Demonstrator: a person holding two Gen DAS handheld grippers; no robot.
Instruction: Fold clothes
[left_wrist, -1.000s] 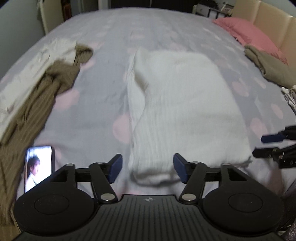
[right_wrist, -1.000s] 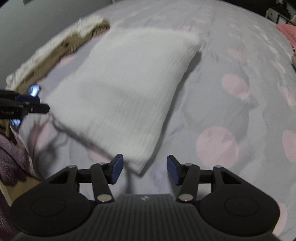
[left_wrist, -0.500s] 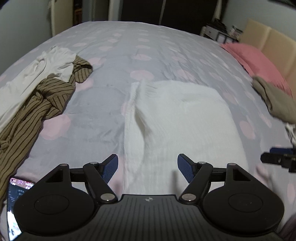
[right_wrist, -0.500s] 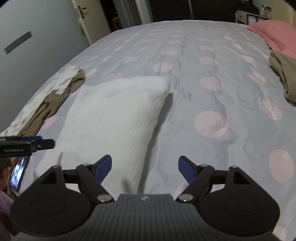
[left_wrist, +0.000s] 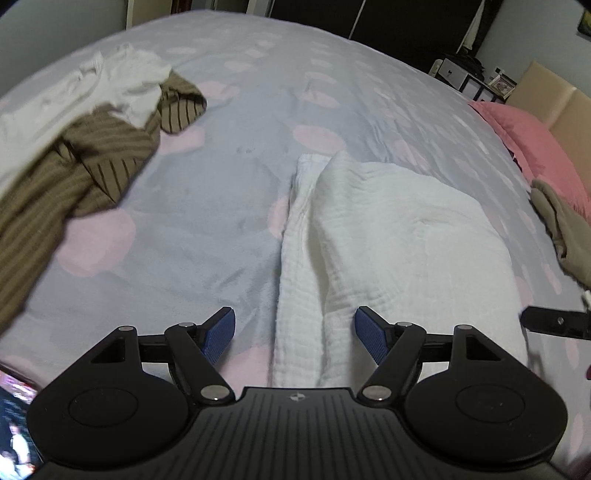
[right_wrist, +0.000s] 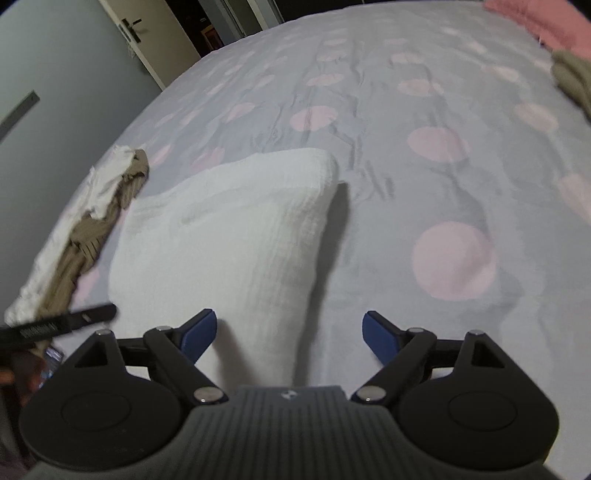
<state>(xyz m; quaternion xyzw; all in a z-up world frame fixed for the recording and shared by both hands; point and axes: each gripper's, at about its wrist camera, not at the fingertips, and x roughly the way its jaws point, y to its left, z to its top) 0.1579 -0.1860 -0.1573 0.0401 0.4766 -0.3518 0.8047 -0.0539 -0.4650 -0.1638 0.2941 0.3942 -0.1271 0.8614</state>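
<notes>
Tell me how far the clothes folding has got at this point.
Done: the white garment lies folded on the bedspread. In hand: nothing; the left gripper is open and empty, and the right gripper's jaws are opening with nothing gripped. Left: the brown striped garment and the white top, both still crumpled.

Left wrist view: the camera sits behind the left gripper (left_wrist: 294, 334), angled down over the bed (left_wrist: 229, 192), close above the folded white cloth (left_wrist: 399, 236), with the headboard (left_wrist: 554, 99) at right. Right wrist view: the camera sits behind the right gripper (right_wrist: 289, 334), angled down, facing the door (right_wrist: 147, 40). Both views share the white cloth (right_wrist: 229, 229), the pile of clothes (left_wrist: 85, 122) (right_wrist: 92, 221) and the spotted bedcover.
</notes>
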